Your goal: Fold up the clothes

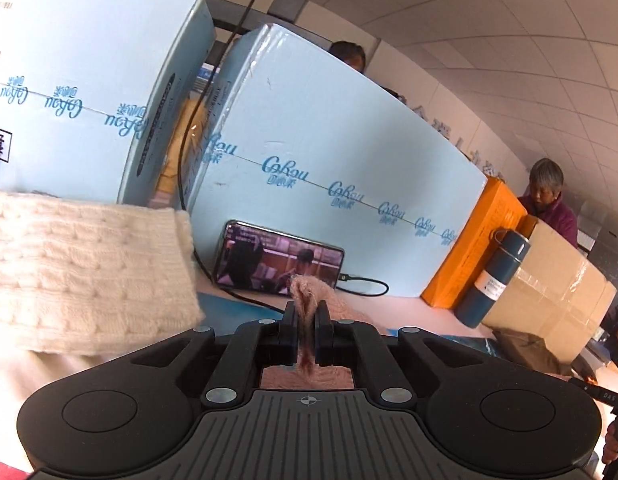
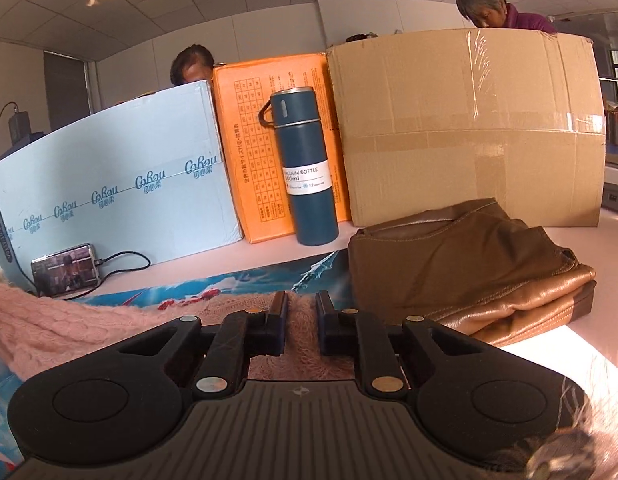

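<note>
Fuzzy pink knit sweater [image 2: 49, 332] — spread flat, one fold [image 1: 307, 300] pinched upright

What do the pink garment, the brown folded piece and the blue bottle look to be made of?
Pink sweater: fuzzy open knit, likely wool or mohair-like yarn; loose fibres show where the left gripper pinches it. Brown jacket: smooth, slightly glossy leather or faux leather with stitched seams. Vacuum bottle: probably matte-painted metal, with a silvery band under the cap and a white label.

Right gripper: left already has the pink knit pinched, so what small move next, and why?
Probably close the right gripper: its jaws are open with the pink sweater between them, while the left gripper is shut on a fold. Both grips are needed to lift.
</note>
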Available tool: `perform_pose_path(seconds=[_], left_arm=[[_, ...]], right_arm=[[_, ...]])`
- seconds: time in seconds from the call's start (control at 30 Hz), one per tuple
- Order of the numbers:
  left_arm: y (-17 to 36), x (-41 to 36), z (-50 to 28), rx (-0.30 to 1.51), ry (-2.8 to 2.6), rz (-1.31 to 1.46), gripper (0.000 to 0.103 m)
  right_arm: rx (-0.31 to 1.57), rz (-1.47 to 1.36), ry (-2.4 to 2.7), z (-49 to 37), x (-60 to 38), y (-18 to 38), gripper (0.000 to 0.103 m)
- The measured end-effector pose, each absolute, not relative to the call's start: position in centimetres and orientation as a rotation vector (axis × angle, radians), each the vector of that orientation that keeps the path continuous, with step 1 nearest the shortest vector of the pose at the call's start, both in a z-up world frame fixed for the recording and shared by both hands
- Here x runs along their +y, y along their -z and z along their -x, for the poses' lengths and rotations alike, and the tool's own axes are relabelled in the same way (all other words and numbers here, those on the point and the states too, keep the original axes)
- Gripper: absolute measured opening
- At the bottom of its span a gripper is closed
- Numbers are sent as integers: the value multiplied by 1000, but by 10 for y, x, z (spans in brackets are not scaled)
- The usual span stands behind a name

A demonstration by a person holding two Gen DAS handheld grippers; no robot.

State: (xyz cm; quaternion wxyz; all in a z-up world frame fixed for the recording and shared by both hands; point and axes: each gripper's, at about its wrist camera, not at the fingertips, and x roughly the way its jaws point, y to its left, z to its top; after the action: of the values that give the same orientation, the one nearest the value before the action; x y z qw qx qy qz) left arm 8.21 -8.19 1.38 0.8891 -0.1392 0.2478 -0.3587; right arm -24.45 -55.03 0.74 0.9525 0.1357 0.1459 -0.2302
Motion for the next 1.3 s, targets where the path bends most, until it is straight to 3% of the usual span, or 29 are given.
perform_pose_path(seconds=[0.23, 0.33, 0.37, 0.47, 0.5, 0.53, 0.57, 0.87, 1.0, 1.1, 1.17, 1.23, 1.3], left_arm=[[16, -96, -95, 657, 670, 224, 6], [11, -98, -91, 600, 607, 162, 11], [9, -98, -89, 576, 585, 142, 13], [-3, -93, -78, 523, 551, 148, 33], [-7, -90, -73, 510, 543, 163, 49], [-10, -88, -66, 510, 536, 190, 71], [-12, -87, -59, 522, 532, 220, 76], [21, -101, -61, 808, 597, 471, 77], [32, -118, -80, 811, 576, 483, 82], [37, -127, -92, 793, 571, 535, 82], [38, -134, -94, 764, 550, 507, 75], [40, -142, -93, 742, 519, 421, 27], [39, -141, -91, 722, 515, 396, 16]], right_arm=[[415, -280, 503, 207, -564, 15, 17], [416, -259, 565, 204, -557, 12, 44], [402, -239, 591, 205, -551, 7, 64], [277, -206, 553, 210, -530, -11, 82], [238, -212, 524, 211, -525, -17, 89], [206, -234, 484, 209, -520, -19, 91], [175, -257, 443, 208, -516, -22, 91], [197, -420, 227, 181, -508, 0, 92], [176, -448, 241, 190, -512, 6, 92], [194, -499, 231, 189, -520, 14, 92], [214, -517, 232, 187, -523, 18, 92], [215, -521, 234, 187, -523, 19, 92], [215, -529, 231, 187, -524, 20, 92]])
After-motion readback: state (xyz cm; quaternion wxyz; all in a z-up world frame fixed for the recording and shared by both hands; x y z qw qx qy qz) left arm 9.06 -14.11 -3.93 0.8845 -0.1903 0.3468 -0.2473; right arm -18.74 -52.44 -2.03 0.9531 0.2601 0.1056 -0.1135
